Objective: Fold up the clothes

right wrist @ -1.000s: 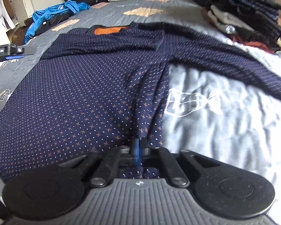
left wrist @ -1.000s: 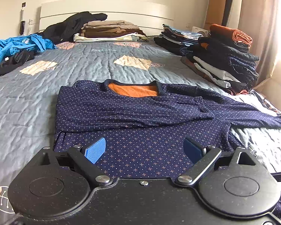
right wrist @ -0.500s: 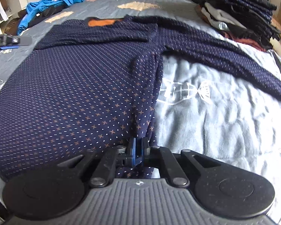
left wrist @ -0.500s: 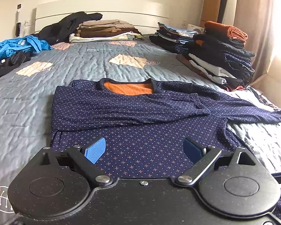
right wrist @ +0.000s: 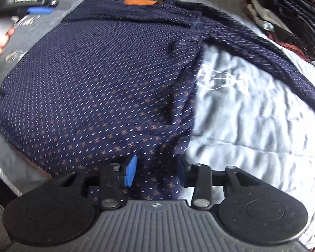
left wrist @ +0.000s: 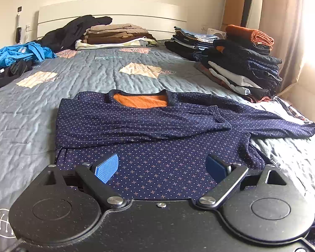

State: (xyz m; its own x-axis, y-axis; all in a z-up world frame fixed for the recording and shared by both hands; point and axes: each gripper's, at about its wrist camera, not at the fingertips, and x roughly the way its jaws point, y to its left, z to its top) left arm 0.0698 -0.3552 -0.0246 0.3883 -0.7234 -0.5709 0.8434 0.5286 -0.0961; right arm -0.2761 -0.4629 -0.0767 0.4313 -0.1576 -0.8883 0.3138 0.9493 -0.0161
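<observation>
A navy dotted sweater [left wrist: 157, 126] lies flat on the grey quilted bedspread [left wrist: 84, 73], neck with its orange lining toward the far headboard, one sleeve folded across the chest and the other stretched out to the right.

The left gripper [left wrist: 161, 166] hovers over the near hem of the sweater with its blue pads set wide apart and nothing between them; the fabric lies just below and beyond the fingertips.

The right gripper [right wrist: 156, 169] points steeply down at the sweater's near right edge, where a bunched ridge of cloth runs away from it. Its jaws have just been opening: the pads stand a little apart, with the sweater's edge lying in the gap between them but no longer pinched.

Stacks of folded clothes [left wrist: 241, 63] sit far right, and a blue garment [left wrist: 14, 54] lies crumpled far left.
</observation>
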